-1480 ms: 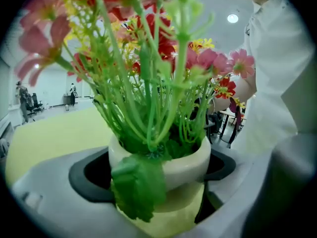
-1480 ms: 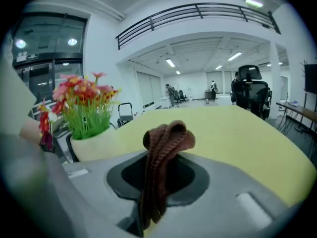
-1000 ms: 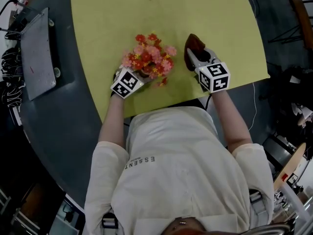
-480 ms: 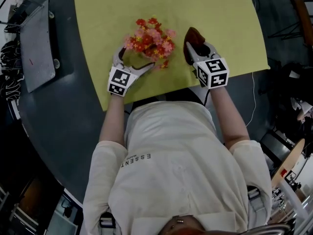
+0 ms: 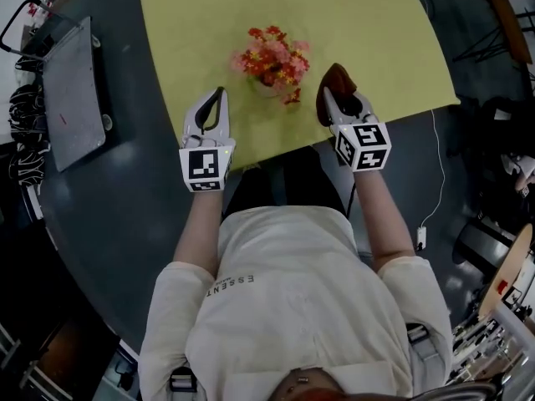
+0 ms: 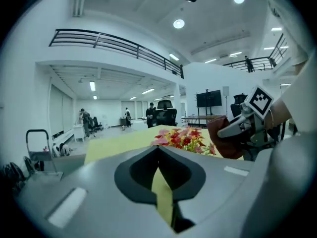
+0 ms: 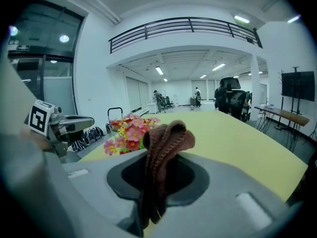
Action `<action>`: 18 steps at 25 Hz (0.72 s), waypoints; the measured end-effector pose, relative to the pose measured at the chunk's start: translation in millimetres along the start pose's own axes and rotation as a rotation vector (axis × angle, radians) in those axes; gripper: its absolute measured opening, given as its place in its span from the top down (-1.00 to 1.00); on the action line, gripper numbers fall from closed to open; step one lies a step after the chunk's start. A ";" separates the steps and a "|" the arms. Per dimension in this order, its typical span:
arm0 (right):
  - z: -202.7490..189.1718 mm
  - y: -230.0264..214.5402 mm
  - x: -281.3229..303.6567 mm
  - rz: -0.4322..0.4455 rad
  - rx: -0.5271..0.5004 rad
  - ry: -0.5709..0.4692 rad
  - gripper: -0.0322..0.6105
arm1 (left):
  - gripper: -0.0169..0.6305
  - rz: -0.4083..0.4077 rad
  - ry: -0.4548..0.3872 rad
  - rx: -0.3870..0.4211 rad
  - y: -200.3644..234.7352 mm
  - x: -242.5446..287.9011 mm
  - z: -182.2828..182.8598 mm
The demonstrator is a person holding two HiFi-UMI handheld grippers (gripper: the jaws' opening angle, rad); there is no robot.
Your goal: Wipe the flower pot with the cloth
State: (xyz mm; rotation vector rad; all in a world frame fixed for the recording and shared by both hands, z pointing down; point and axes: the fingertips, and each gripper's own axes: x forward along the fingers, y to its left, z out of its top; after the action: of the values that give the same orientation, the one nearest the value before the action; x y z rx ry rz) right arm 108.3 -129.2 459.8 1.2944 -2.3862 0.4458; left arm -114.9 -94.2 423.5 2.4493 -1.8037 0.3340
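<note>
The flower pot (image 5: 272,61), hidden under its red and pink blooms, stands alone on the yellow-green tabletop (image 5: 368,23). My left gripper (image 5: 219,94) hangs to the pot's lower left, clear of it, jaws shut with nothing between them. From the left gripper view the closed jaw tips (image 6: 158,152) point past the flowers (image 6: 183,139). My right gripper (image 5: 336,88) is to the pot's right, apart from it, shut on a brown knitted cloth (image 5: 338,75). In the right gripper view the cloth (image 7: 163,148) bunches up out of the jaws, with the flowers (image 7: 128,133) to its left.
The yellow top lies on a dark grey round table (image 5: 109,224). A flat grey slab (image 5: 71,90) rests on it at far left, with black bags (image 5: 25,140) beyond. A white cable (image 5: 430,174) hangs off the right edge. The yellow surface behind the pot is bare.
My left gripper left the pot's base, opened, pulled back to the left and up, and has shut empty. My right gripper drew back slightly, keeping the cloth. The pot stands untouched.
</note>
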 end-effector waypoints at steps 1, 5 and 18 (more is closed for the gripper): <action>-1.4 3.6 -4.6 -0.002 0.000 -0.006 0.71 | 0.92 -0.006 -0.015 0.011 -4.0 -3.6 6.1; -4.6 19.4 -23.1 0.028 0.010 -0.027 0.71 | 0.92 0.038 -0.039 -0.083 -14.1 -23.0 19.9; -30.3 22.0 -112.2 0.231 -0.098 -0.038 0.71 | 0.92 0.162 -0.086 -0.183 -132.9 -98.0 24.9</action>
State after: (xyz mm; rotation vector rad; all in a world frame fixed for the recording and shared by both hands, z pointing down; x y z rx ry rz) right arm 151.1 -22.9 430.7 0.9982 -2.5668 0.3664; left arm -13.1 32.7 385.8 2.2341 -1.9754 0.0697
